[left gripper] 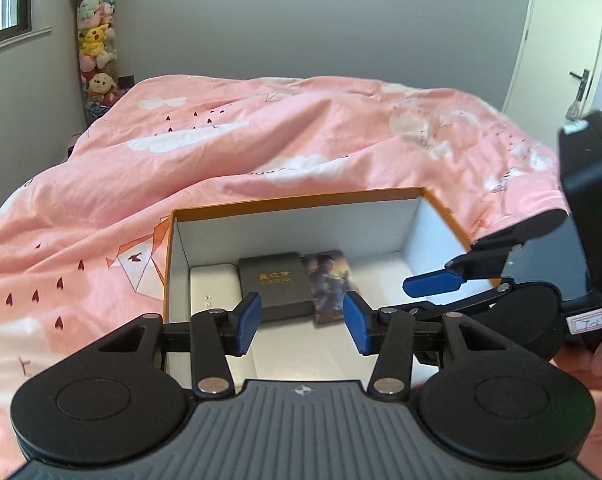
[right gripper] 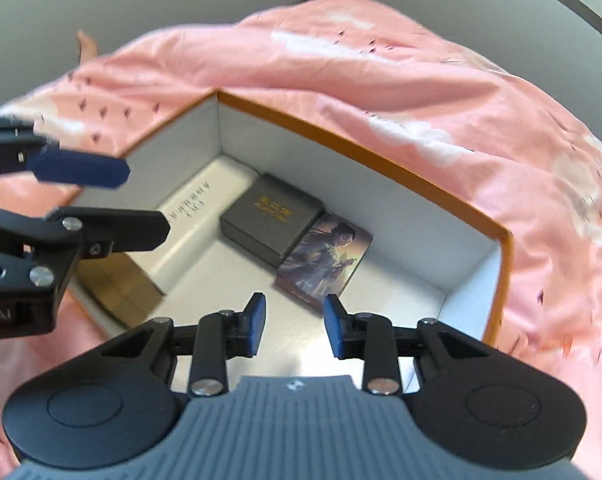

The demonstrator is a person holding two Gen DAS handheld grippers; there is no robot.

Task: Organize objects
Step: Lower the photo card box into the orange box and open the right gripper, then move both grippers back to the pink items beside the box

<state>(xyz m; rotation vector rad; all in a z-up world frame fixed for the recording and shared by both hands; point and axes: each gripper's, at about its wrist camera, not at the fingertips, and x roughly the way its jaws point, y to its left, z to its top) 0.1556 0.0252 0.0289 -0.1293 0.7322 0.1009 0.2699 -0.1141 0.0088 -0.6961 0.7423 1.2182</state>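
Box (right gripper: 381,168): orange-rimmed, white inside, open on the pink bed cover (left gripper: 261,140).
Inside: white case (right gripper: 205,216), dark grey box (right gripper: 269,220), picture card box (right gripper: 325,256) — side by side.
Left gripper (left gripper: 303,318): apart, empty — above the box.
Right gripper (right gripper: 295,326): apart, empty.

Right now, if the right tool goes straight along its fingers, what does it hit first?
Probably the illustrated card box lying on the orange box's floor, just ahead of the empty right tool. Depth is unclear; it may meet bare floor first.
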